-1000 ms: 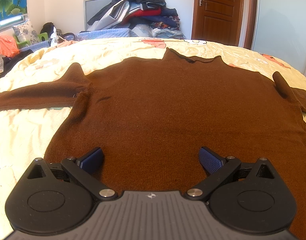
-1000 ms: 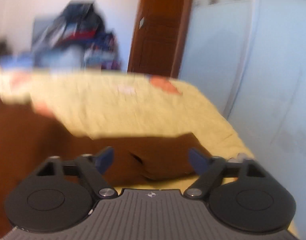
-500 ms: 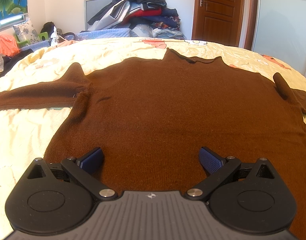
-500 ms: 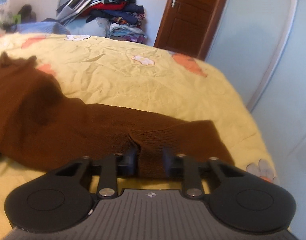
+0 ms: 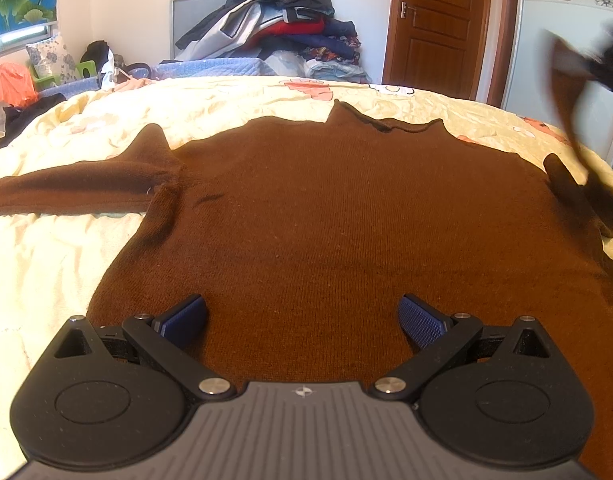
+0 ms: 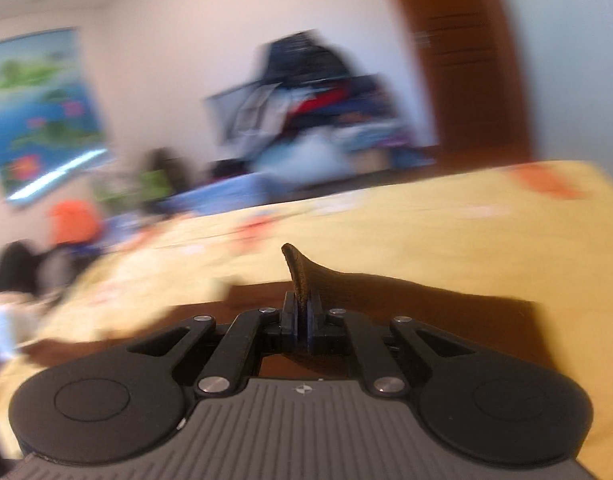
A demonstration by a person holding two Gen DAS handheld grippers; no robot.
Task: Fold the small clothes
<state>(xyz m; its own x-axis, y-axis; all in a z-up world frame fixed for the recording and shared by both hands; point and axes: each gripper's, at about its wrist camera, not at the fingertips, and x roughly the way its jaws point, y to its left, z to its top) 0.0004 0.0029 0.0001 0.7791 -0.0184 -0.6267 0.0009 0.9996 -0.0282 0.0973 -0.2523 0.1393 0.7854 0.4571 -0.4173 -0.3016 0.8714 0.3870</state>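
Brown sweater (image 5: 326, 208) flat on bed (image 5: 46, 264), left gripper (image 5: 302, 316) fingers apart above hem, right gripper (image 6: 301, 316) fingers clamped on sleeve cuff (image 6: 302, 276)

The right wrist view is motion-blurred: the heap of clothes (image 6: 306, 112) and wall picture (image 6: 38, 112) smear. In the left wrist view, the brown knitted sweater's (image 5: 326, 220) lifted sleeve (image 5: 566, 92) blurs, cut off at the edge.

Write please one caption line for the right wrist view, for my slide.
Right gripper, jaws shut on the brown sweater's sleeve, lifts it above the yellow bedspread.
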